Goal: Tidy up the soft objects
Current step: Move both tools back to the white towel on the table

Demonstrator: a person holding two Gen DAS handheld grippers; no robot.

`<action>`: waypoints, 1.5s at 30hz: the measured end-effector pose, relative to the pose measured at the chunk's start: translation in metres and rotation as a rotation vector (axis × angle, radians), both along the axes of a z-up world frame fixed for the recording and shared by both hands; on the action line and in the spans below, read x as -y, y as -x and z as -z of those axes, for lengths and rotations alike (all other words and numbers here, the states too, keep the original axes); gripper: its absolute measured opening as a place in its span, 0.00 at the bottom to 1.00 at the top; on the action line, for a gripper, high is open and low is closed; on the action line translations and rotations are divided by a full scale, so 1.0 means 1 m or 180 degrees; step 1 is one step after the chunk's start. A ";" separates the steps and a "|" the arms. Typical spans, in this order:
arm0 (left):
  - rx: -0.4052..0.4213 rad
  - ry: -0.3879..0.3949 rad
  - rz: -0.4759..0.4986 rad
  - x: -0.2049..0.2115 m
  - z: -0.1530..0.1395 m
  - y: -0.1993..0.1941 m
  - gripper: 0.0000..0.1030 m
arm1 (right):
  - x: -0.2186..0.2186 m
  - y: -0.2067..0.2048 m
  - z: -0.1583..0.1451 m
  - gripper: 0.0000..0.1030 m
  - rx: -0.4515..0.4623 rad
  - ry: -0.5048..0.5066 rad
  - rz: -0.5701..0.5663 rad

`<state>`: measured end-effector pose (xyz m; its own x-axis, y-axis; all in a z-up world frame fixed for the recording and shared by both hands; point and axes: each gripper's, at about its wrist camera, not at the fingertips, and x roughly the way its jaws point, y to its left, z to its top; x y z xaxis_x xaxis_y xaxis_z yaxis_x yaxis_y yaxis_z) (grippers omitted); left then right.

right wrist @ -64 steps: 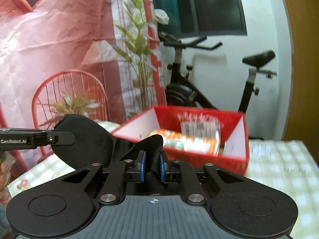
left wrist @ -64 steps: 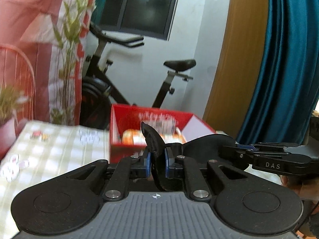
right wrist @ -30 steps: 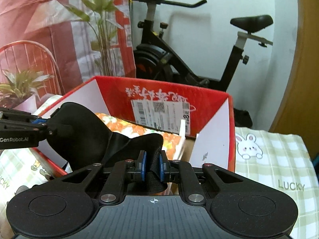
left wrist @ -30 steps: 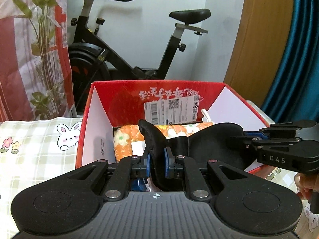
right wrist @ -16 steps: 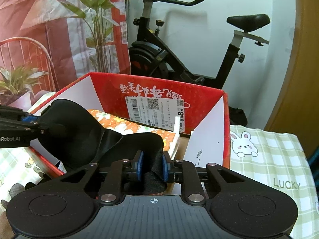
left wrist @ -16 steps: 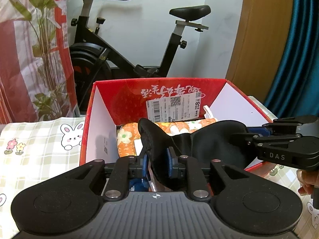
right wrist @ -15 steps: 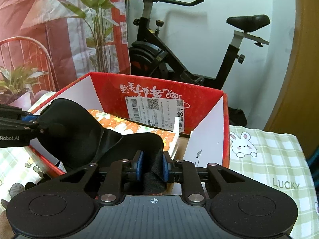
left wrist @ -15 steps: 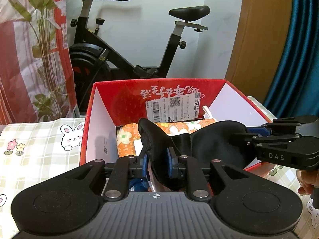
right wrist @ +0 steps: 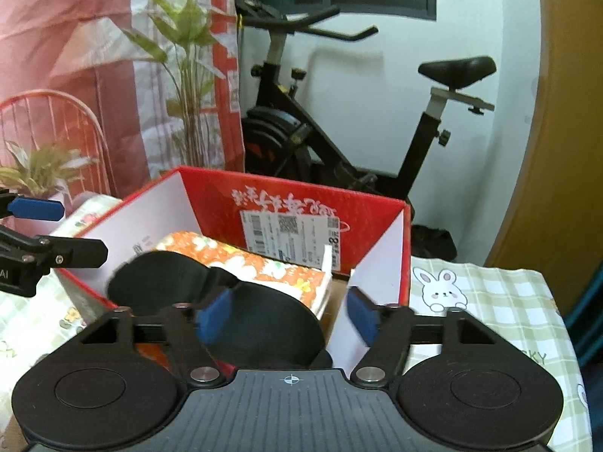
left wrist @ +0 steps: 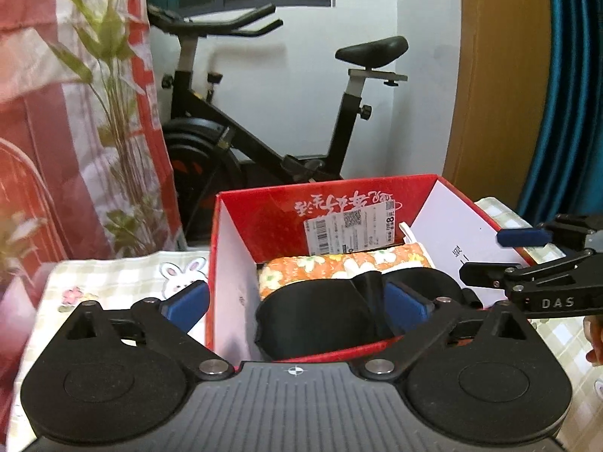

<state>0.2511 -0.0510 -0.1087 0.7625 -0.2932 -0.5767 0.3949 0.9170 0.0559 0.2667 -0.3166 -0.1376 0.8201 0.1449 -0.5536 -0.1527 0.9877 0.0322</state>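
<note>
A black soft eye mask (left wrist: 320,312) lies inside the red cardboard box (left wrist: 264,207), in front of a folded orange floral cloth (left wrist: 339,265). My left gripper (left wrist: 297,301) is open, its blue pads spread either side of the mask. My right gripper (right wrist: 288,316) is open too, above the mask (right wrist: 264,320) and the orange cloth (right wrist: 256,263) in the box (right wrist: 297,196). Each gripper shows at the edge of the other's view: the right one (left wrist: 527,260) and the left one (right wrist: 45,229).
The box stands on a checked tablecloth with rabbit prints (right wrist: 490,301). An exercise bike (left wrist: 264,143) stands behind the table. A red-and-white curtain and a green plant (right wrist: 181,75) are at the left. A blue curtain (left wrist: 565,94) hangs at the right.
Both grippers have opened and let go of the black mask, which now rests in the box. Both have pulled back a little from the box.
</note>
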 end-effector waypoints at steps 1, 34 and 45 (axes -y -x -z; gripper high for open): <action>0.0006 -0.0018 0.0013 0.000 -0.002 0.004 0.98 | -0.001 0.004 -0.001 0.80 0.0032 -0.0008 -0.0004; -0.0561 -0.0034 -0.0526 -0.050 0.097 0.124 1.00 | -0.031 0.127 0.097 1.00 -0.0066 -0.0217 0.0268; -0.0748 0.0111 -0.0644 -0.057 0.117 0.120 1.00 | -0.040 0.126 0.114 1.00 -0.0224 -0.0075 0.0201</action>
